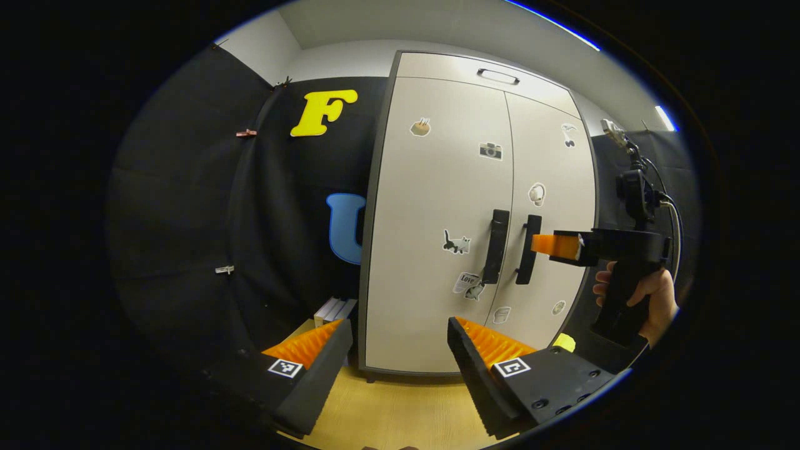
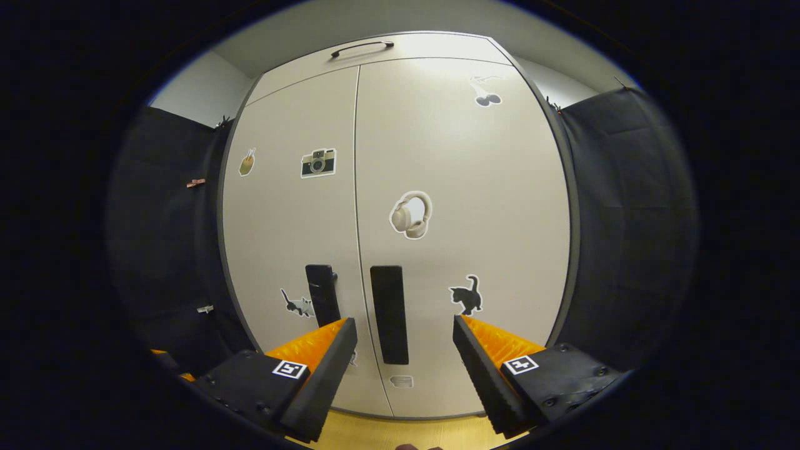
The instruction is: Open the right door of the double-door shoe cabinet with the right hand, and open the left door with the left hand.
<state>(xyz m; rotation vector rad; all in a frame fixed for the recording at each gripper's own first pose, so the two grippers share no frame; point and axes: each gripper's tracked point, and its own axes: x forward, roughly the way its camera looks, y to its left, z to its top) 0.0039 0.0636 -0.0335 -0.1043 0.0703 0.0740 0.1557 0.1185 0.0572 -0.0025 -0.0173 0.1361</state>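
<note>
- Black cloth flanks the cabinet (image 2: 437, 156); both doors shut.
- Right tongs (image 2: 405, 359) spread, right handle (image 2: 389, 312) just ahead between them.
- Left tongs (image 1: 400, 362) spread, left handle (image 1: 495, 247) well ahead.
- Step: approach; next, pinch right handle.

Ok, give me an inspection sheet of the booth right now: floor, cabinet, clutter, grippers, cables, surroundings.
Surface: pale wooden floor.
Job's things: shoe cabinet, both doors shut; left handle, right handle; stickers on both doors.
Clutter: white boxes beside the cabinet.
Grippers: left gripper open, back from the doors; right gripper open, lined up on the right handle.
Cables: one on the right gripper's body.
Surroundings: black cloth wall, clips on it.
</note>
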